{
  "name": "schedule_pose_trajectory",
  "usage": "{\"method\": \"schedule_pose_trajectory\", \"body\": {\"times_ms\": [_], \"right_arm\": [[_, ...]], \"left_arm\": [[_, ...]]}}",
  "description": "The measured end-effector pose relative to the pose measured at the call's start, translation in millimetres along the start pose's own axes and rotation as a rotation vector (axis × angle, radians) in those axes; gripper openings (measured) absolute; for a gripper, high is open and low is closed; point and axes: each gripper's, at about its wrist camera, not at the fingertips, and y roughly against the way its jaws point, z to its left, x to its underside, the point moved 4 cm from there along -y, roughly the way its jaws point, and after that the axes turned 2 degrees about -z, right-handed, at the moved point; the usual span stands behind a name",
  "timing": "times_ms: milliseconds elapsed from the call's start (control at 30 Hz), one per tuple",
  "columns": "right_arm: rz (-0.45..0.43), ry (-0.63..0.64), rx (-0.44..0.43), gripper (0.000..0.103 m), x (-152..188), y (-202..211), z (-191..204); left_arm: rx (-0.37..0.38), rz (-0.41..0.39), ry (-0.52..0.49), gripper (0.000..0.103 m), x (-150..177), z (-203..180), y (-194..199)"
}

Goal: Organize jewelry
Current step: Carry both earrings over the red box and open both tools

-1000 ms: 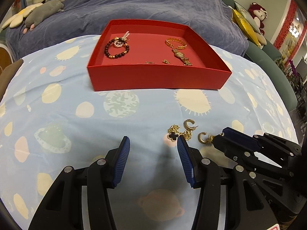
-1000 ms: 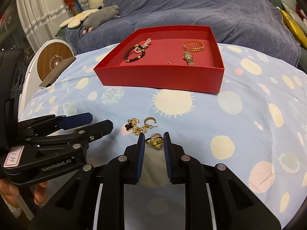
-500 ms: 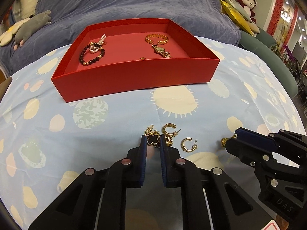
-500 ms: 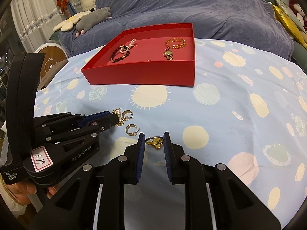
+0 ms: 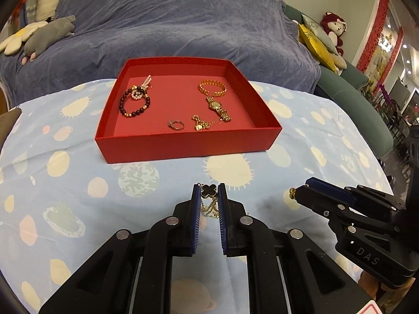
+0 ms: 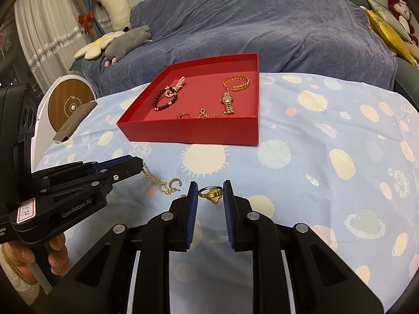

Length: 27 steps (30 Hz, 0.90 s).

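My left gripper (image 5: 209,196) is shut on a gold chain with a black clover charm (image 5: 208,190), held just above the spotted cloth. In the right wrist view the chain (image 6: 155,179) dangles from the left gripper (image 6: 140,164), and a gold hoop earring (image 6: 175,183) sits at its lower end. My right gripper (image 6: 210,196) is shut on a gold ring (image 6: 210,192), also off the cloth. Beyond stands the red box (image 5: 183,147) (image 6: 188,132), which holds a bead bracelet (image 5: 134,102), a gold bracelet (image 5: 212,89), a watch (image 5: 218,107) and a small ring (image 5: 176,125).
A sofa under a blue blanket (image 5: 183,26) rises behind the table, with plush toys (image 6: 125,43) on it. A round wooden-topped device (image 6: 70,107) and a grey flat object (image 6: 74,124) sit at the table's left edge. A person's hand (image 6: 56,252) holds the left gripper.
The left gripper moved right to the clover chain, shut on it and lifted it. The right gripper rose with the ring. Both views now sit higher over the cloth.
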Motion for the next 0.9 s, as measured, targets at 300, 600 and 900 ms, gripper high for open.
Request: {"method": "schedule_pose_trajectory", "body": {"times_ms": [300,600,900], "right_arm": [[-0.082,0.005,-0.011,0.019,-75,-13,9],[-0.044,-0.076,-0.029,0.019,-138,-102,-4],[0.010,-0.090,-0.037,0.019,-157,-158,-5]], "left_arm": [[-0.008,-0.050,0.026,0.010,-66,20,7],[-0.028,-0.034,0.065,0.011,-138,51,-60],[-0.069,-0.004,0.091,0.011,-161,72,-114]]}}
